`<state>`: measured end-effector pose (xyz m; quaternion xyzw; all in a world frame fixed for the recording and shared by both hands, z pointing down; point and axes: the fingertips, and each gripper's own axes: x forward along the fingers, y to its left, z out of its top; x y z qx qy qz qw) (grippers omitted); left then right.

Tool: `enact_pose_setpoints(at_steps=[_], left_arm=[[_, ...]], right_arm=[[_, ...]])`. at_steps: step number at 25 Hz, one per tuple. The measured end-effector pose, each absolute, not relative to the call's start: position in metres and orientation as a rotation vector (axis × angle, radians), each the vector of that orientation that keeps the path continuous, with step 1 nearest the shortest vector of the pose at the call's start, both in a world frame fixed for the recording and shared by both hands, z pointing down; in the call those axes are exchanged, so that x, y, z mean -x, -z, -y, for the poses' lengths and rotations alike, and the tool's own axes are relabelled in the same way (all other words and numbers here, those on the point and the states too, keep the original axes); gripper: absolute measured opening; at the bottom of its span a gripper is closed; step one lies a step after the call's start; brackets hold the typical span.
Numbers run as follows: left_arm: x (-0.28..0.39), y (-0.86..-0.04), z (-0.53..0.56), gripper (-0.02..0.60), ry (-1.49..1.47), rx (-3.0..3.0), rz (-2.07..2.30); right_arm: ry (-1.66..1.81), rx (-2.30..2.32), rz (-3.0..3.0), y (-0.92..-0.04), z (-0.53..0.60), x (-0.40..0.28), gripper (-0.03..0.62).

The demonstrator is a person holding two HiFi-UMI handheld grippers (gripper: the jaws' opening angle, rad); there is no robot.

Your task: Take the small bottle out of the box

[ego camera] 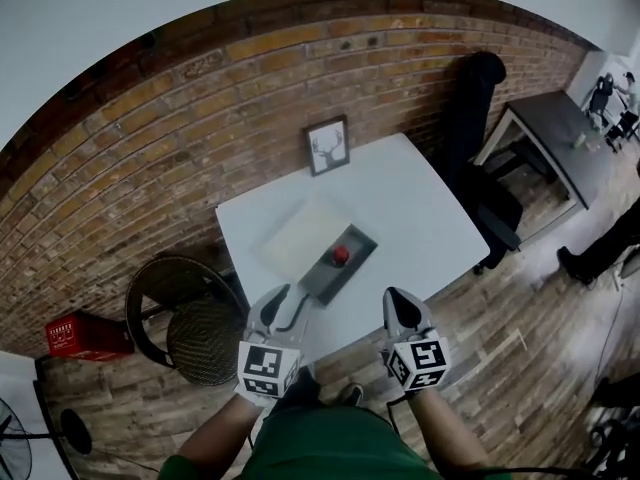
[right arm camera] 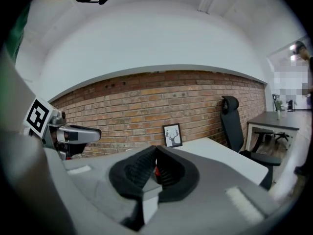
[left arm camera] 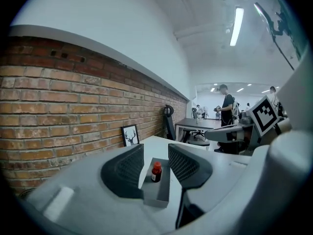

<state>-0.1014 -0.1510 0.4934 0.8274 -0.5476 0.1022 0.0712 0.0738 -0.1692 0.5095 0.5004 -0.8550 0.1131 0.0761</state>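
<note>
Dark-bodied with a red cap, the small bottle (ego camera: pixel 341 255) stands upright in the open grey box (ego camera: pixel 322 281) at centre frame on the white counter (ego camera: pixel 420 218); its label is unreadable. Lower centre, the left claw (ego camera: pixel 285 306) gapes empty. The right claw (ego camera: pixel 402 310), pressed together, nearly hides the bottle in its own view. A framed deer picture (ego camera: pixel 327 145) stands beyond.

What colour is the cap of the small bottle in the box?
Red. The cap shows best in the left gripper view.
</note>
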Motion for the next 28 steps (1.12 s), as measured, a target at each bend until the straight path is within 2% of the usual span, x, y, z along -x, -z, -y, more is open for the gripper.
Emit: enact_pose_setpoints(at_steps=[12,16,28], left_arm=[[0.134,-0.542,0.177,0.166,-0.393,-2.551,1.448],[0.142,-0.555,0.174,0.166,-0.429,-2.534,1.437],[0.17,-0.565,0.157,0.166,-0.493,-2.382,1.573]], right_arm=[[-0.353,-1.445,2.403,-0.574,0.225,-0.019,0.04],[-0.375,-1.405,2.373,-0.599,0.238,-0.009,0.085],[-0.445,-1.25,2.311,-0.67,0.282,0.003,0.159]])
